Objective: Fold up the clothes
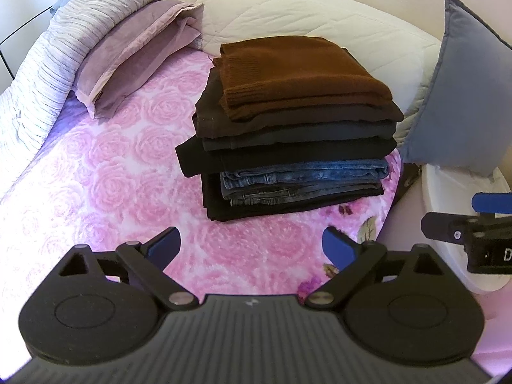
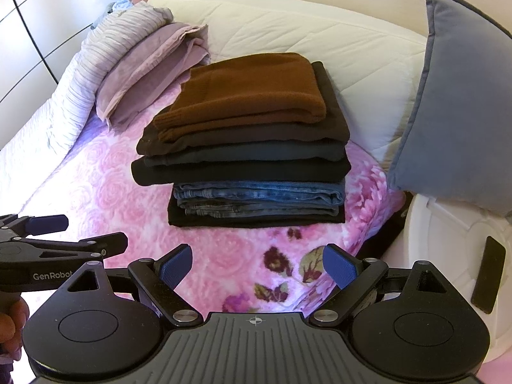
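Ribbed brown knit (image 1: 300, 73) atop denim (image 1: 304, 177)

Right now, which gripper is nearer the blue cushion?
Right. The right gripper hovers open just left of the blue cushion; the left gripper, also open, is farther left.

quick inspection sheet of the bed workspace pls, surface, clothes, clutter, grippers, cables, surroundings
surface: pink rose-print blanket on the bed, bare in front of both grippers
job's things: stack of folded clothes, brown sweater on top, jeans near the bottom, dark garments between and beneath
clutter: mauve pillow, blue cushion on white stand
grippers: left gripper open, empty; right gripper open, empty
cables: nothing seen
surroundings: cream quilted headboard
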The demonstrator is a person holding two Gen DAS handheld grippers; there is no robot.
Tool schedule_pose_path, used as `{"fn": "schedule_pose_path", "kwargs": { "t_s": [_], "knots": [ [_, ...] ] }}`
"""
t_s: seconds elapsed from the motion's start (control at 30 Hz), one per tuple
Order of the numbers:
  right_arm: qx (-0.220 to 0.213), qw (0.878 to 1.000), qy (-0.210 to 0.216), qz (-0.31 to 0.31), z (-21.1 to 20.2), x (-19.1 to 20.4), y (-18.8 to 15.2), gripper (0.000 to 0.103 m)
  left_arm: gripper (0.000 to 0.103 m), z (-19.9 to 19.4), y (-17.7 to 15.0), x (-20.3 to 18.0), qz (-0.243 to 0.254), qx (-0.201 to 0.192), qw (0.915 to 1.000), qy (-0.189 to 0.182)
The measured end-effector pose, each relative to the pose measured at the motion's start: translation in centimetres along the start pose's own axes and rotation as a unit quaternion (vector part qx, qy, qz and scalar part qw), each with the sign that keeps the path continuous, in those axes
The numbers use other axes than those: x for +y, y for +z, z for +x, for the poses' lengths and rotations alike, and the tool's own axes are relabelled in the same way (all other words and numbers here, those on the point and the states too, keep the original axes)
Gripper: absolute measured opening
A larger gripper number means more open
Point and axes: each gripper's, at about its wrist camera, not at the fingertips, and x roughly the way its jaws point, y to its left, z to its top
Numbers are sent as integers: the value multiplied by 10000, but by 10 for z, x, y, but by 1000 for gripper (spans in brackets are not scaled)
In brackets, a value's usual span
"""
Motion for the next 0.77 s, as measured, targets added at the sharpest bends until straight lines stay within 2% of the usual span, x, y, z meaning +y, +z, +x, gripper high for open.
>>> {"fn": "schedule_pose_path", "kwargs": {
  "t_s": [0.77],
  "knots": [
    [-13, 10000, -6, 1, 0, 1, -1, 91, 94, -2, -3, 1, -11, -24, 10000, -25]
  ]
}}
